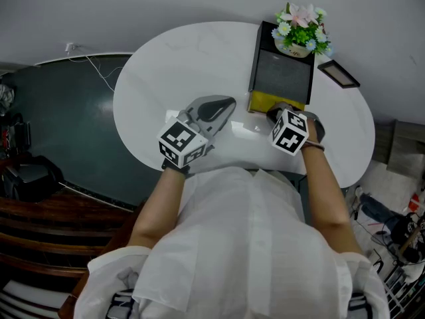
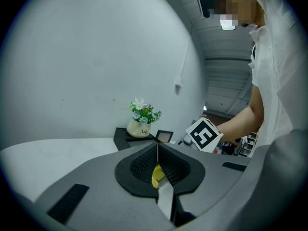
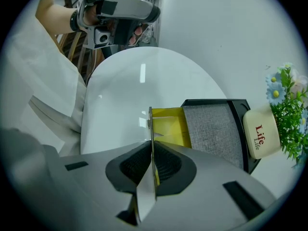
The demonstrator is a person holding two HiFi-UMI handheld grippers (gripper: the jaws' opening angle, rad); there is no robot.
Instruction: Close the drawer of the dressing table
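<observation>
In the head view, the yellow drawer stands part-way out of the front of the black box at the far right of the white oval table. The right gripper points steeply down at the drawer's front. The left gripper hangs over bare table just beside it. The push should probably run straight along the drawer's slide, into the box. A skewed push could jam the drawer or shove the light box back, tipping the flower pot on top. A small picture frame lies beside the box. A dark floor and a loose cable lie past the table's left edge, below a plain grey wall.

In the left gripper view, its fingers meet in one thin line with nothing held. It could steady the box if needed. The tabletop is smooth, and ribbed ceiling panels show on the right.

In the right gripper view, the fingers are pressed together edge-on, their tips at the drawer's front edge. Whether they touch it cannot be told. The glossy tabletop reflects a ceiling light.
</observation>
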